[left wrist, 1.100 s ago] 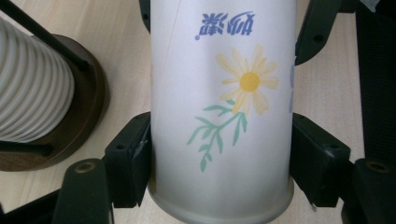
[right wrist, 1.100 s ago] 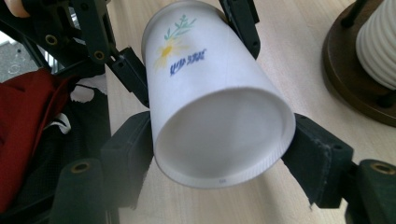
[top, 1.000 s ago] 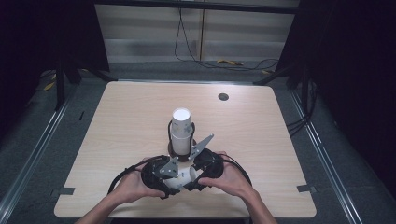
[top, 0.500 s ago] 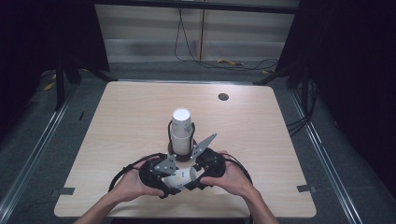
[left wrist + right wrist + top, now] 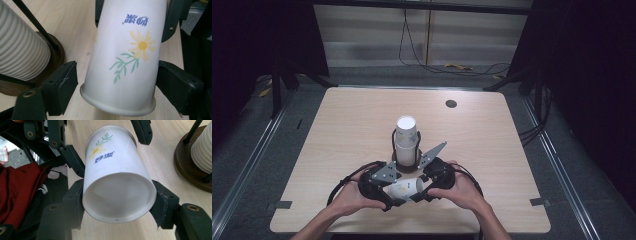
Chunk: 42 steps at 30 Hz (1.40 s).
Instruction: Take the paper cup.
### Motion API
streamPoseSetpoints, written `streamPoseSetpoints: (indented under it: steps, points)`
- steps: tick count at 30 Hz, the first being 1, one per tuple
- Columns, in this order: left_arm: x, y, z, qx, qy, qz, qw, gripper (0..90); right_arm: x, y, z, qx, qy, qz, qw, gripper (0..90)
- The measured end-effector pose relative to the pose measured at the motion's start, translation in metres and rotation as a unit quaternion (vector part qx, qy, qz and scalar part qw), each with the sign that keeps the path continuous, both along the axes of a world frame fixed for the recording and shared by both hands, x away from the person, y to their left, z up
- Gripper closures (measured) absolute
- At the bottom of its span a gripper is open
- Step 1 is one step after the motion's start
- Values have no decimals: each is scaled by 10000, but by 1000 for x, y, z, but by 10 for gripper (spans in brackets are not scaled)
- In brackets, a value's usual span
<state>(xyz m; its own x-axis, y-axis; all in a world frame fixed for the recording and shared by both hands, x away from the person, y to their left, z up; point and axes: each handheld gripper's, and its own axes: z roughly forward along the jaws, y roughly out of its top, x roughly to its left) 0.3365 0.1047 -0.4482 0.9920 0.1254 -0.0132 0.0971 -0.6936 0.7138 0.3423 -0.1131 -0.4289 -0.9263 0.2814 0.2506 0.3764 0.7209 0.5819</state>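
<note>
White paper cup [image 5: 117,175] with a printed yellow daisy, lying on its side low over the pale wooden table [image 5: 522,150] at its near edge, is passing from hand to hand. The right gripper [image 5: 117,200] is pinching its open rim; the left gripper [image 5: 116,87], jaws just opening, is standing clear of its base. Judged next: withdrawing the left, then carrying the cup toward the ribbed cup stack [image 5: 406,142] on its dark round holder [image 5: 404,161]. Blue Chinese characters, seemingly 妙洁, are showing beside the flower
</note>
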Motion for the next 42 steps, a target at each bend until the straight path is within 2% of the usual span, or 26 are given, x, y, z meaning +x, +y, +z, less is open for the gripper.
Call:
streamPoseSetpoints:
  steps: [5, 10, 13, 15, 16, 23, 25, 28, 29, 31, 35, 37, 38, 40, 42]
  points:
    - [3, 8, 5, -356, 13, 141, 9993, 178, 1, 0, 0, 35, -29, -39, 10000, 368]
    - [5, 13, 7, -470, 56, 274, 9985, 180, 0, -4, -1, 101, -38, -154, 9998, 368]
    - [6, 16, 8, -512, 113, 336, 9981, 178, 0, -7, -2, 45, -1, -186, 9998, 368]
    - [6, 18, 8, -655, 214, 408, 9968, 176, 0, -8, -2, 65, -12, -240, 9997, 368]
    - [5, 18, 8, -714, 213, 447, 9962, 176, 1, -9, -3, 69, -4, -243, 9997, 368]
    - [4, 21, 11, -726, 89, 487, 9961, 176, 2, -15, -4, 160, -76, -445, 9989, 367]
    - [3, 24, 10, -831, 93, 587, 9948, 175, 3, -17, -3, 188, -190, -608, 9978, 367]
    - [3, 30, 9, -947, 154, 701, 9929, 158, 5, -22, -3, 303, -206, -704, 9968, 367]
    - [4, 32, 9, -906, 137, 715, 9932, 159, 5, -23, -3, 337, -205, -697, 9968, 367]
    - [5, 36, 6, -988, 178, 836, 9914, 159, 6, -25, -4, 419, -201, -763, 9960, 368]
    - [9, 42, 5, -1171, 401, 875, 9884, 158, 6, -28, -2, 645, -173, -792, 9946, 368]
    - [11, 42, 4, -1291, 648, 804, 9862, 158, 6, -30, -2, 761, -192, -767, 9940, 368]
    - [11, 42, 4, -1323, 668, 818, 9856, 158, 6, -31, -1, 811, -199, -778, 9935, 368]
    - [10, 41, 4, -1243, 560, 825, 9872, 158, 7, -33, -1, 907, -187, -789, 9926, 368]
    - [10, 40, 4, -1254, 554, 812, 9872, 158, 7, -34, -1, 1017, -200, -810, 9913, 369]
